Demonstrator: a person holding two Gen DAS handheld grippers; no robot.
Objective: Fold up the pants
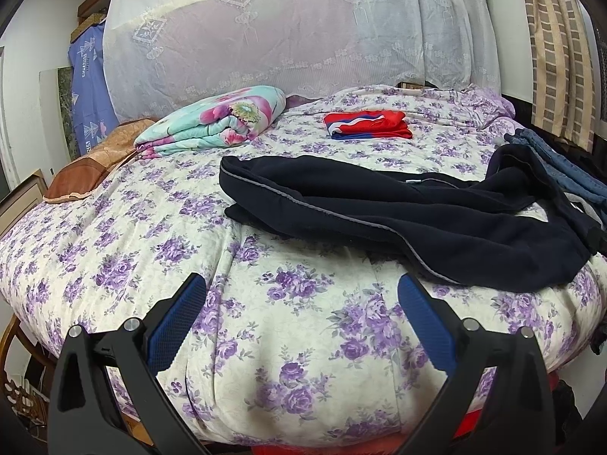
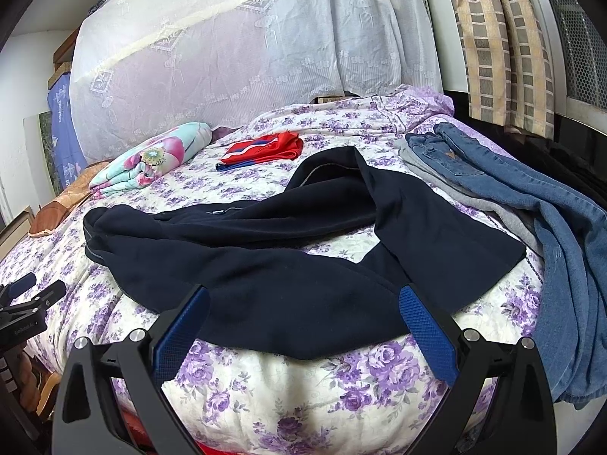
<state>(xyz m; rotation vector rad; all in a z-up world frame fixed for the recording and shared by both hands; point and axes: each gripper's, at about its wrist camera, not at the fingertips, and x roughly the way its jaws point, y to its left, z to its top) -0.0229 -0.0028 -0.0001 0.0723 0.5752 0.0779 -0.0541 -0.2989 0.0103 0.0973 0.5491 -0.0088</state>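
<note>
Dark navy pants [image 1: 398, 208] lie loosely spread and rumpled across the floral bedspread [image 1: 151, 227], one leg reaching left, grey piping along a seam. In the right wrist view the navy pants [image 2: 265, 265] fill the middle, their near hem just beyond my fingers. My left gripper [image 1: 303, 303] is open over bare bedspread, below and left of the pants. My right gripper [image 2: 303, 311] is open too, nothing between its blue pads, hovering at the pants' near edge. The left gripper [image 2: 34, 295] shows at the far left of the right wrist view.
A pile of blue jeans [image 2: 531, 197] and grey garments [image 2: 455, 185] lies at the bed's right side. A folded red and blue garment [image 1: 370, 124] and a folded floral blanket [image 1: 216, 121] sit further back. A brown pillow [image 1: 87, 163] lies left. A lace-covered headboard [image 1: 284, 30] stands behind.
</note>
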